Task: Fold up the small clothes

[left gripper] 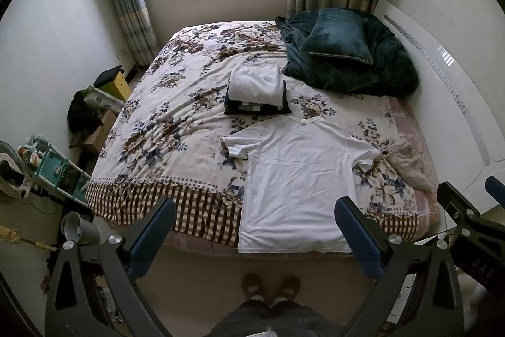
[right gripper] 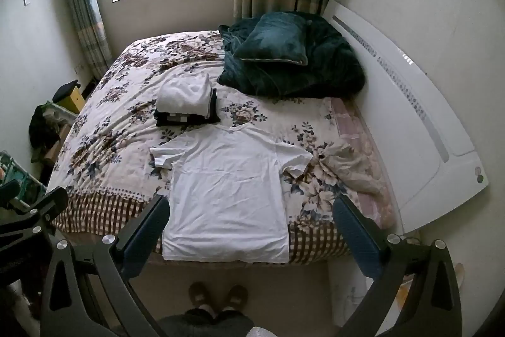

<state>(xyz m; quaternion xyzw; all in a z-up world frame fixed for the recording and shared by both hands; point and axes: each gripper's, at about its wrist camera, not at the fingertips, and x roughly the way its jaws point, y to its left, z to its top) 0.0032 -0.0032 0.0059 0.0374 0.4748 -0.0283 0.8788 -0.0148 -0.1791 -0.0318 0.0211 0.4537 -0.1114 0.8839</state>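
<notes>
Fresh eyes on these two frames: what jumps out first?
The white T-shirt laid flat at the near edge of the floral bed, hem hanging over the edge. Behind it sits a stack of folded clothes, white on dark, and a dark green pillow on a heaped blanket by the headboard. Both the left gripper and right gripper hover open above the shirt, touching nothing.

left gripper (left gripper: 255, 237) low in frame, jaws fully apart, nothing between them. right gripper (right gripper: 252, 237) same: wide, empty, pitched steeply down. feet (right gripper: 217, 294) together at bottom centre.
</notes>
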